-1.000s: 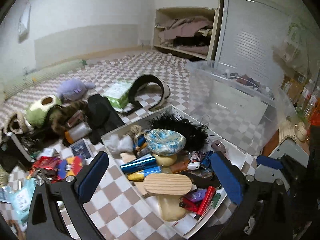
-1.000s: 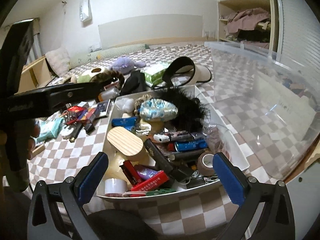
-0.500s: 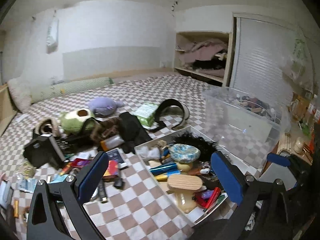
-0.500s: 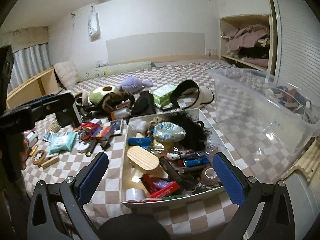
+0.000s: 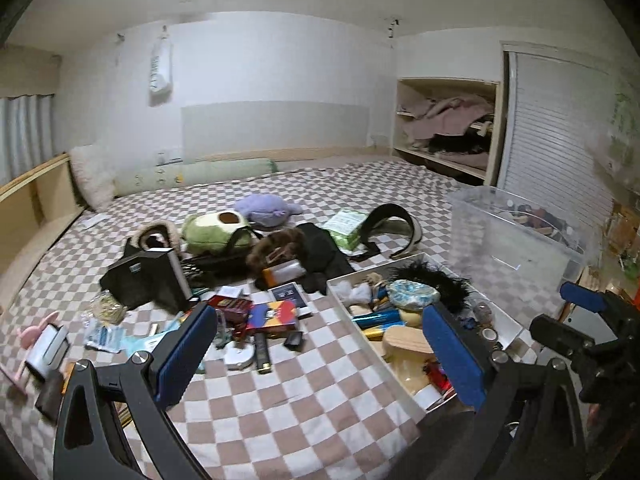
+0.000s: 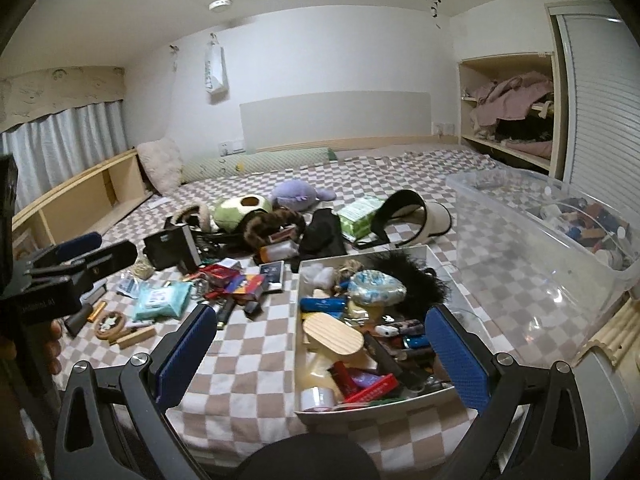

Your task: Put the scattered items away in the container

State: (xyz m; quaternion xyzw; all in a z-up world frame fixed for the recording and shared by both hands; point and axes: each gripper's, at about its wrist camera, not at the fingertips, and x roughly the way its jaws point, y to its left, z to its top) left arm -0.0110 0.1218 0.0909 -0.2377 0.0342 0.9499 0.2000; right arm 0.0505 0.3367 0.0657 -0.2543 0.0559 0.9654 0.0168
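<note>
A white rectangular container [image 6: 442, 258] sits on the checkered bed cover, filled with small items such as a wooden oval lid [image 6: 333, 335] and black feathers [image 6: 408, 276]. It also shows in the left wrist view [image 5: 404, 263]. Scattered items lie to its left: a red and blue box [image 5: 273, 316], a black box [image 5: 148, 278], a green plush [image 5: 212, 233], a wipes pack [image 6: 162, 300]. My left gripper [image 5: 320, 354] is open and empty, raised above the cover. My right gripper [image 6: 322, 354] is open and empty, above the container's near end.
A large clear plastic bin [image 6: 552, 232] with small things stands to the right. A purple plush [image 5: 266, 210], a black and cream visor [image 6: 412, 216] and a green tissue pack [image 5: 346, 228] lie behind the container. A wooden shelf [image 6: 80, 200] runs along the left.
Both grippers have pulled back and risen away from the container, so much more of the bed and room shows. Both stay open and empty.
</note>
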